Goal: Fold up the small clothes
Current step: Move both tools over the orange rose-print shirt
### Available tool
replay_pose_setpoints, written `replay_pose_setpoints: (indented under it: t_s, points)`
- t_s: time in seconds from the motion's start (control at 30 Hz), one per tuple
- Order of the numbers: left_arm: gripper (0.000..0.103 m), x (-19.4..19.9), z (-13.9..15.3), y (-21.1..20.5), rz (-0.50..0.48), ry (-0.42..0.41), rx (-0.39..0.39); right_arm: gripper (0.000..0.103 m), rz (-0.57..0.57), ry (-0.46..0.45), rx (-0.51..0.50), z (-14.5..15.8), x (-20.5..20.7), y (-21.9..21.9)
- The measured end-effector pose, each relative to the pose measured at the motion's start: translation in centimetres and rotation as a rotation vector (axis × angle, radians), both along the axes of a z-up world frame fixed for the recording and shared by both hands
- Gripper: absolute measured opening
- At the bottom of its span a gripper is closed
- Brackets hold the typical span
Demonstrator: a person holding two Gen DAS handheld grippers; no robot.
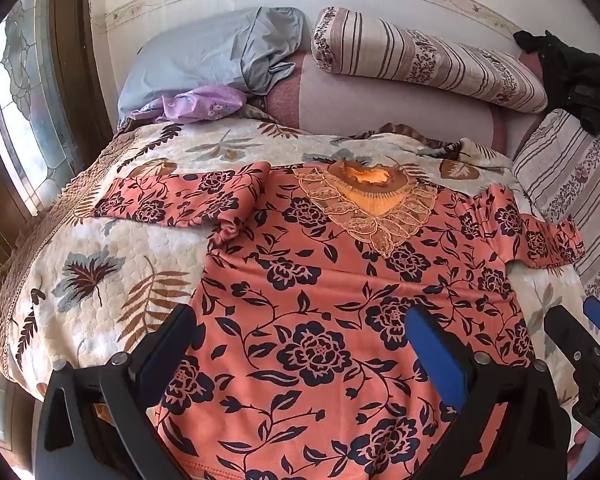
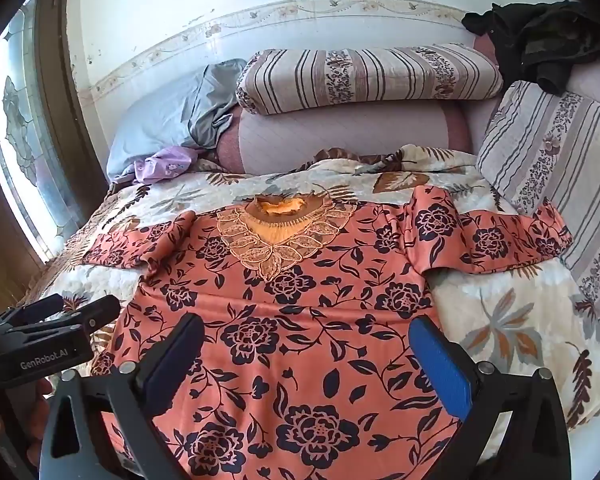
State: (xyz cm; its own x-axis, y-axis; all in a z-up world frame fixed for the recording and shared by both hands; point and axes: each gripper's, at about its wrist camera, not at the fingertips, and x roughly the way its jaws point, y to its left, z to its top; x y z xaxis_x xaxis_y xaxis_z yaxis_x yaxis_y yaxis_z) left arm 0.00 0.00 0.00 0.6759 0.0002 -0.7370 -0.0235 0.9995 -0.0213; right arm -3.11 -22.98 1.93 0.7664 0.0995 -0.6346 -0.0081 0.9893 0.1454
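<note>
Orange cloth with dark flowers covers the middle of the bed: it is a small top (image 1: 340, 300) lying flat on the leafy quilt (image 1: 112, 264), face up. Its lacy neck points to 12 o'clock, and one sleeve reaches to 9 o'clock, the other to 3 o'clock.

The left gripper (image 1: 304, 320) hangs over the bottom part of the top, fingers spread wide, holding nothing. The right gripper (image 2: 306, 332) does the same (its pads are blue). A striped pillow (image 2: 364, 76) sits at 12 o'clock.
</note>
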Motion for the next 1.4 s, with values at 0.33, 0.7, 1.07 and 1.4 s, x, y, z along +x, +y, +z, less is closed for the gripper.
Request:
replay_pose_setpoints:
  t_s: [0.33,0.7,1.07,1.4]
  points:
    - [0.103,0.2,0.1,0.1,-0.001,0.003,-0.009,0.103,0.003,0.010,-0.002,-0.1,0.2,0.1]
    - [0.103,0.3,-0.1,-0.1,0.002,-0.004,0.014,0.103,-0.003,0.013,-0.016,-0.2,0.3,0.2]
    - [0.103,0.5,-0.5,-0.5,-0.004,0.008,0.039,0.103,-0.013,0.018,-0.013,-0.4,0.5,-0.2]
    - [0.103,1.1,-2.1,0.0,0.007,0.047,0.036,0.103,-0.020,0.046,0.011,-1.9,0.9,-1.4]
